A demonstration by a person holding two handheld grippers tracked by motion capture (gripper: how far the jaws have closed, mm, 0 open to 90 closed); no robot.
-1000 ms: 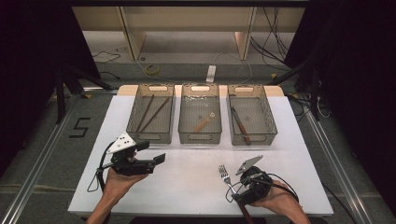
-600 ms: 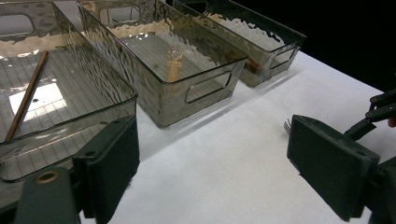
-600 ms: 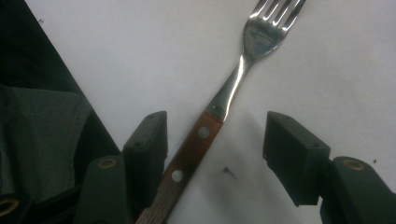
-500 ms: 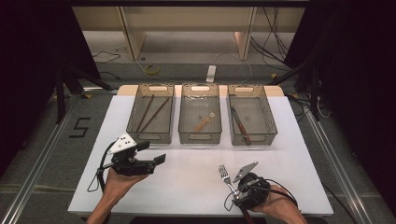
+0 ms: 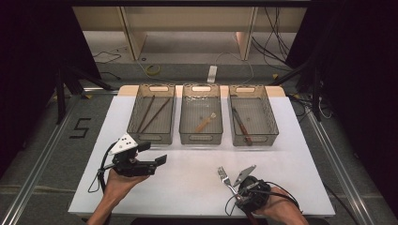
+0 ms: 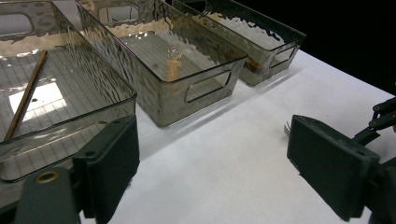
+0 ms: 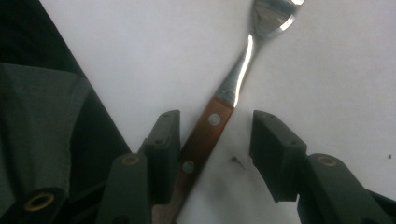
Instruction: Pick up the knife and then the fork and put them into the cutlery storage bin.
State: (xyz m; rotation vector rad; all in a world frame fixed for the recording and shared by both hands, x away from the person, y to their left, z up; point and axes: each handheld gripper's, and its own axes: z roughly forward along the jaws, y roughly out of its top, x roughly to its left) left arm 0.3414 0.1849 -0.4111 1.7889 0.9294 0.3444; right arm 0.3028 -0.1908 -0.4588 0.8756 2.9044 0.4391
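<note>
A fork (image 7: 233, 84) with a wooden handle lies flat on the white table (image 5: 187, 187) near its front edge, its tines (image 5: 221, 172) pointing away from me. My right gripper (image 7: 217, 128) points down over the handle, which lies between the jaws. The jaws have just been closing. The left pad (image 7: 166, 140) sits right beside the handle and the right pad (image 7: 273, 149) stands apart from it. In the high view the right gripper (image 5: 237, 192) is at the front right. My left gripper (image 5: 154, 153) is held at the front left, open, with nothing between its jaws (image 6: 215, 158).
Three clear bins stand in a row at the back. The left bin (image 5: 152, 136) holds chopsticks (image 5: 149, 113), the middle bin (image 5: 202, 138) a small wooden utensil (image 5: 205, 123), and the right bin (image 5: 263, 136) a knife (image 5: 240, 123). A dark sleeve (image 7: 42, 121) lies by the table's front edge.
The right gripper's jaws have narrowed around the fork's handle and the hand has settled slightly lower. The left gripper has stayed where it was.
</note>
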